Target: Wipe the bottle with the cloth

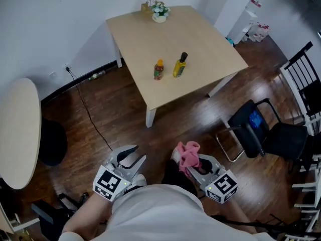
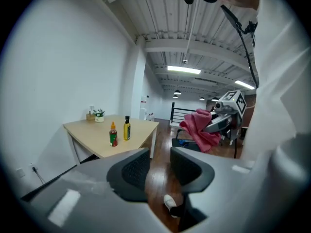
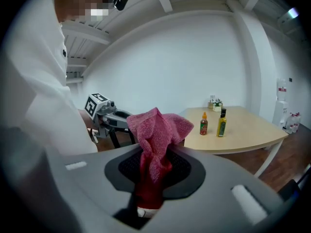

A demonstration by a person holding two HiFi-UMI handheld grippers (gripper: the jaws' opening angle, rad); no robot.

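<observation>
Slim yellow bottle (image 1: 179, 66) with black cap, upright on pale square wooden table (image 1: 200, 39), just beside a shorter red bottle (image 1: 158, 70) with orange top. Well apart from both, fluffy pink cloth (image 1: 189, 153), bunched and clamped in right gripper (image 1: 193, 163). Left gripper (image 1: 131, 158) empty, ribbed black pads (image 2: 136, 171) narrowly apart.

A square light-wood table (image 1: 200, 44) on white legs stands on a dark wooden floor (image 1: 115, 109). Near the table's middle stand 2 upright bottles, close together but not touching: a small sauce bottle (image 1: 158, 70) with an orange cap and, to its right, a yellow oil bottle (image 1: 180, 65) with a dark cap. At the far corner sit a white pot of flowers (image 1: 160, 12) and a small holder (image 1: 149, 1) just beside it. A black cable (image 1: 93, 119) trails across the floor.
</observation>
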